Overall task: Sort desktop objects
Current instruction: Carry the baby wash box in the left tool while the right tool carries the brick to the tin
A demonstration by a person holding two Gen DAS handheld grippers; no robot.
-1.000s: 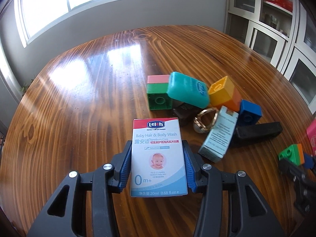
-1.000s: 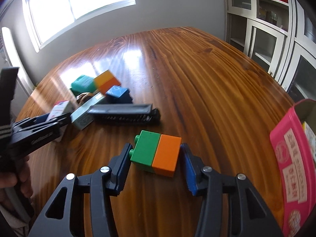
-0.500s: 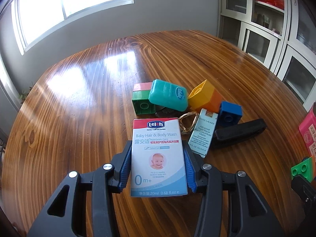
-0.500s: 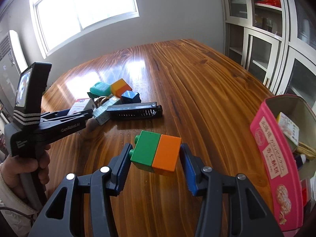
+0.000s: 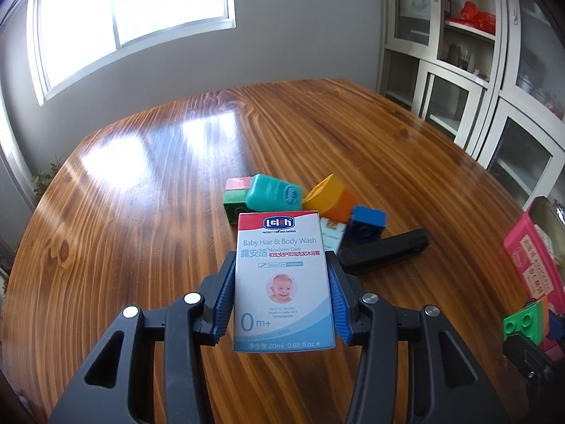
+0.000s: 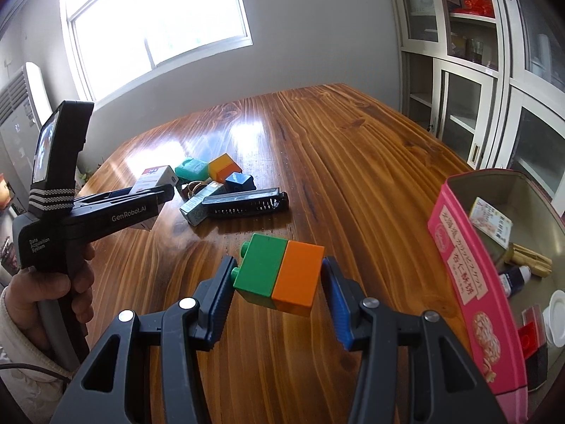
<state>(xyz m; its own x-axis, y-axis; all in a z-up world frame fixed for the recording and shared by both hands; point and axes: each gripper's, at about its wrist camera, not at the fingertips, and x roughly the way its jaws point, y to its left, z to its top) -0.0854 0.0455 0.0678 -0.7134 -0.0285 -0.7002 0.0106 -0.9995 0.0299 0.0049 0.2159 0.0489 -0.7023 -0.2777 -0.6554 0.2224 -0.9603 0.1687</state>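
1. The left gripper [image 5: 284, 284] pinched a white and blue baby wash box [image 5: 282, 282] between its blue pads, one pad pressed on each long side, the printed face turned toward the camera and the box clear of the wooden table [image 5: 148, 219].
2. The right gripper [image 6: 277, 277] pinched a green and orange block [image 6: 280, 274] by its two ends: the left pad sat against the studded green end, the right pad against the orange end. The block hung above the table, slightly tilted.
3. Just beyond the baby wash box lay a cluster of things left on the table: a teal case [image 5: 273, 192] resting partly on a green block with a pink top [image 5: 235, 199], a yellow and orange block [image 5: 332, 196] to its right, then a blue block [image 5: 367, 224].
4. A black comb [image 5: 383, 251] lay near the blue block, running toward the right. A small pale carton [image 5: 332, 235] showed only a corner behind the held box.
5. In the right wrist view, a gold-coloured ring [image 6: 194, 188] lay between the teal case and the carton.
6. A pink tin [image 6: 469, 282] stood at the right edge of the table, open, with several small items inside, among them a printed packet [image 6: 491, 221] and a dark bottle [image 6: 513, 277].
7. A person's hand [image 6: 46, 289] in a pale sleeve gripped the left gripper's handle at the far left of the right wrist view.
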